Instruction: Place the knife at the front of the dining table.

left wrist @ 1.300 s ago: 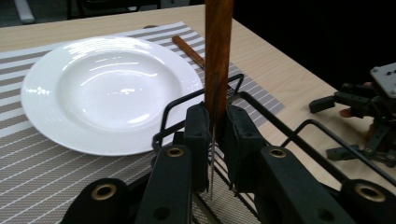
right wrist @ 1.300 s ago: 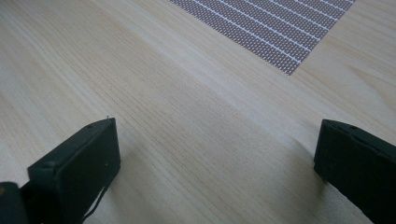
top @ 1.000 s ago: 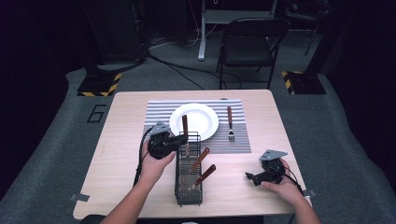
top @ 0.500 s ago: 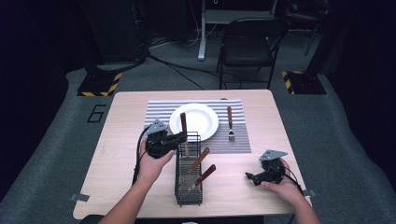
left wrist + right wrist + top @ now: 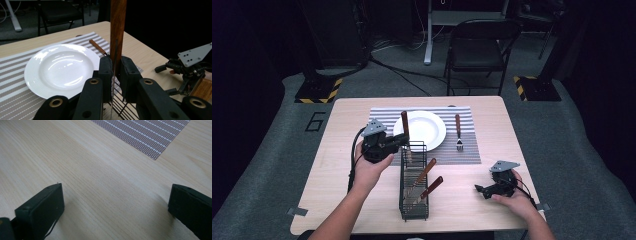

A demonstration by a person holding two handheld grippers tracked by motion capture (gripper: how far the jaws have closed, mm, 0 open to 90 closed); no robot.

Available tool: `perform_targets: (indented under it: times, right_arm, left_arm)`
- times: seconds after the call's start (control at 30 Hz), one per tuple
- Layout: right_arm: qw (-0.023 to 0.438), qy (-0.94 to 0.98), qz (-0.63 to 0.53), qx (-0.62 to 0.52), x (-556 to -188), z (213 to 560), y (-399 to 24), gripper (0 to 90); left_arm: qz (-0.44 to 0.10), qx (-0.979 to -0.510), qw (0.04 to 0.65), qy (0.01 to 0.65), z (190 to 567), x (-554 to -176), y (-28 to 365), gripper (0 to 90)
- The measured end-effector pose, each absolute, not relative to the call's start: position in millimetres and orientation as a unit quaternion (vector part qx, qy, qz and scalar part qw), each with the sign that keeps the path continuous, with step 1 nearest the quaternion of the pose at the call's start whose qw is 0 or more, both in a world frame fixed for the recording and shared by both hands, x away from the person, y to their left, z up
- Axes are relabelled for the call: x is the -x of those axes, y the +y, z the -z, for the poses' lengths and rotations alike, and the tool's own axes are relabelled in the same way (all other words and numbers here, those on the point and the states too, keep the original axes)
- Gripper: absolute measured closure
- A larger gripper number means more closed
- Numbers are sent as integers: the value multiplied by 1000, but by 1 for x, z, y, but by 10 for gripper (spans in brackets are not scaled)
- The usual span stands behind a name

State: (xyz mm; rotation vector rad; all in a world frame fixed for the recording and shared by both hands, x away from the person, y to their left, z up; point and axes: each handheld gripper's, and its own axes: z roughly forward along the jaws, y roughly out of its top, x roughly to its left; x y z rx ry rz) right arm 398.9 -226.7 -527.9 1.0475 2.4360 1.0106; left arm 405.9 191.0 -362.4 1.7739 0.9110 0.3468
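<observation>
One plate (image 5: pixel 419 130) — four utensils (image 5: pixel 458 132)

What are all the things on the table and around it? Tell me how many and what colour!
Table: one, light wood, centre.
Placemat: one, grey-and-white striped, far half of the table.
Plate: one, white, on the placemat.
Fork: one, wooden handle, on the placemat right of the plate.
Rack: one, black wire, near the table's front.
Utensils: two, wooden handles, leaning in the rack.
Knife: one, wooden handle, upright over the rack.
Chair: one, black, behind the table.
Left gripper: black, shut on the knife.
Right gripper: black, open, on the table.
</observation>
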Motion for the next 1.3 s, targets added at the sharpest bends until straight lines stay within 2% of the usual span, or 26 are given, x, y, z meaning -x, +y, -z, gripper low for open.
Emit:
perform_targets:
  times: [0.57,1.3]
  right_arm:
    - [151,849,-352,-365,-399,528,-227,0]
    - [151,848,-352,-365,-399,528,-227,0]
  left_arm:
    - [-167,-745,532,367,330,-407,193,804]
    - [-197,-722,533,394,316,-409,236,805]
